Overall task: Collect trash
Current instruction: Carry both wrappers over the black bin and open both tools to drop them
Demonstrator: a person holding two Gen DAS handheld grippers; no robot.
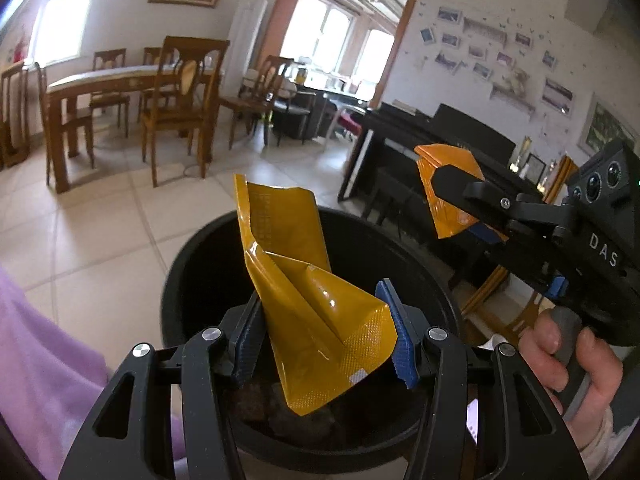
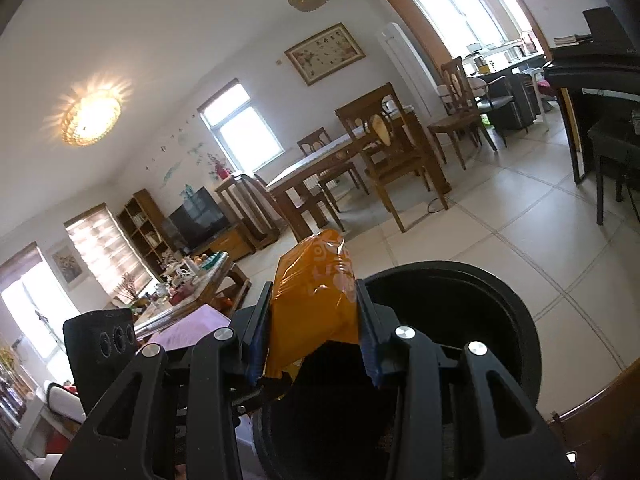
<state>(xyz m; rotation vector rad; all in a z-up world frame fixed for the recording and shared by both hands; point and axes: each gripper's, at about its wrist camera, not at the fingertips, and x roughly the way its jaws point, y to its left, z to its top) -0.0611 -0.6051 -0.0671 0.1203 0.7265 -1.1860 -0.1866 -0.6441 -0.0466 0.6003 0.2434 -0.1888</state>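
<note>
From the left wrist view, the left gripper (image 1: 324, 332) hangs over the black trash bin (image 1: 188, 280), its blue pads (image 1: 402, 344) set on either side of a crumpled yellow foil wrapper (image 1: 304, 280); the left pad presses the foil, the right pad sits at its edge, so I judge it clenched on the wrapper, if only lightly. The wrapper looks thin, glossy and nearly weightless, creased yet springy, so it could slip from smooth pads; the folded seam low down seems the surest place to pinch. Off to the right, the right gripper (image 1: 440, 188) holds an orange wrapper (image 1: 448, 200) above the bin's far rim, a hand (image 1: 572, 360) on its grip. What lies at the bin's bottom is dark and hard to make out. From the right wrist view, the right gripper (image 2: 314, 320) is closed on that orange wrapper (image 2: 316, 300), which bulges between the jaws, soft and puffy. The trash bin (image 2: 516, 312) sits just beneath, its inside lost in shadow, and the wrapper's lower end is hidden behind the gripper's body.
</note>
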